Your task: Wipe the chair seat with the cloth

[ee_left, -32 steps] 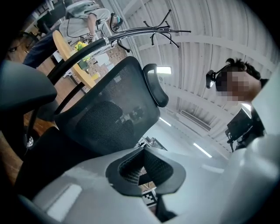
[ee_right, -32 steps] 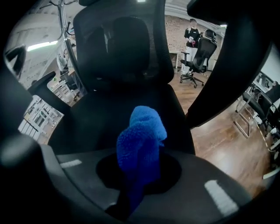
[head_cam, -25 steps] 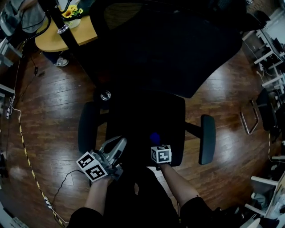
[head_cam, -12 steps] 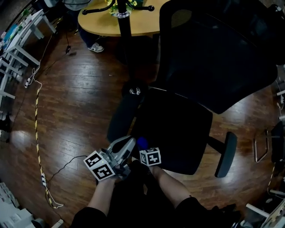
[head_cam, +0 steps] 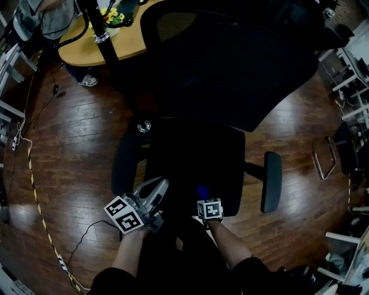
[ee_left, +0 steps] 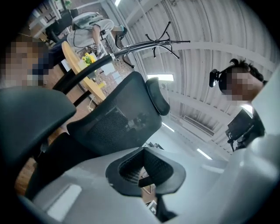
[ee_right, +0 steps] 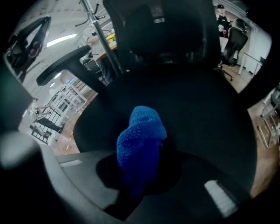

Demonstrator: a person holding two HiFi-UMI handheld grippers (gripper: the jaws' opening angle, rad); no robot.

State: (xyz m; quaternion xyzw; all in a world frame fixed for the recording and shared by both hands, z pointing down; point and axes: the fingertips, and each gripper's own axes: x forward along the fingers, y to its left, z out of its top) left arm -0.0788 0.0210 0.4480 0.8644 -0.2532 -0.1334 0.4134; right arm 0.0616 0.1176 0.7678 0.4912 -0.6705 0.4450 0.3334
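A black office chair faces me, its seat [head_cam: 196, 152] dark and bare below a tall mesh backrest [head_cam: 230, 63]. My right gripper [head_cam: 203, 199] hangs over the seat's front edge, shut on a bunched blue cloth [head_cam: 202, 192]. In the right gripper view the cloth [ee_right: 142, 135] sticks up from between the jaws of that gripper [ee_right: 139, 177], just above the seat [ee_right: 201, 113]. My left gripper [head_cam: 157, 187] is held off the seat's front left corner, shut and with nothing in it. The left gripper view has this gripper [ee_left: 146, 175] tilted up at the backrest [ee_left: 116, 124].
Armrests stand at the seat's left [head_cam: 124, 161] and right [head_cam: 271, 181]. Behind the chair are a round wooden table [head_cam: 81, 49], a coat stand pole [head_cam: 104, 37] and yellow flowers [head_cam: 112, 17]. A cable [head_cam: 86, 230] and striped tape [head_cam: 34, 196] lie on the wooden floor at the left.
The head view swung aside and came back. Both grippers stay at the seat's front edge, the right one still shut on the cloth, shifted slightly right.
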